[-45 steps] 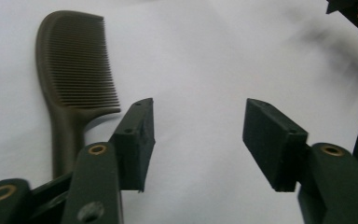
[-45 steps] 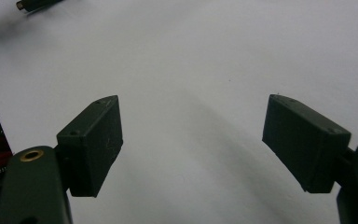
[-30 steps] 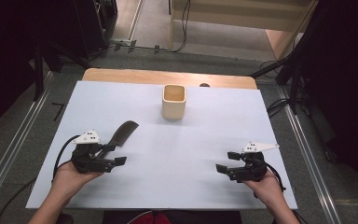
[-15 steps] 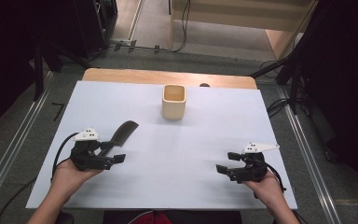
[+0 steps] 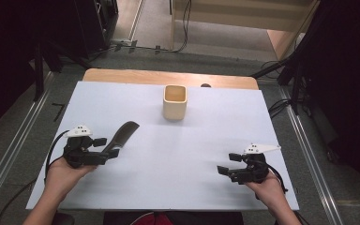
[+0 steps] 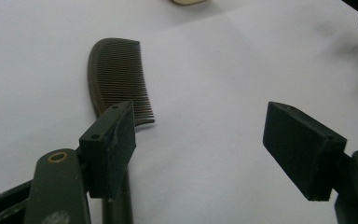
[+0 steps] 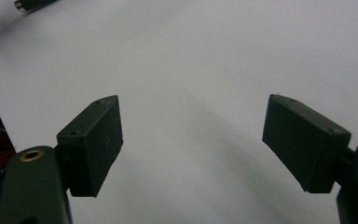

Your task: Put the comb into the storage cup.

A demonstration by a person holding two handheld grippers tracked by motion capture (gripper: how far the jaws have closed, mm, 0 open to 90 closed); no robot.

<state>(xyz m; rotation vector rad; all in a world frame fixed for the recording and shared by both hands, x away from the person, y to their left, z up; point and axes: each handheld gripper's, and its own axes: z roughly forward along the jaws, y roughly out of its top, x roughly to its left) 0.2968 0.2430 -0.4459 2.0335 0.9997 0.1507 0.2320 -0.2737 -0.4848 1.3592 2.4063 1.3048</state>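
Left tool [image 6: 214, 154] gapes wide, holding nothing; the comb [image 6: 119, 84] lies lengthwise under its left-hand jaw, off-centre.

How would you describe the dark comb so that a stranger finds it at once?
Start from the white table sheet and go to its near left part, where the left gripper hangs open. The dark brown curved comb lies flat there by one jaw, unlike the upright beige square cup farther back.

The high view looks forward and down on the whole table [image 5: 206, 140]. Each gripper view looks along its jaws, very near the white surface. The comb [image 6: 119, 77] appears in the high view [image 5: 122, 136] too.
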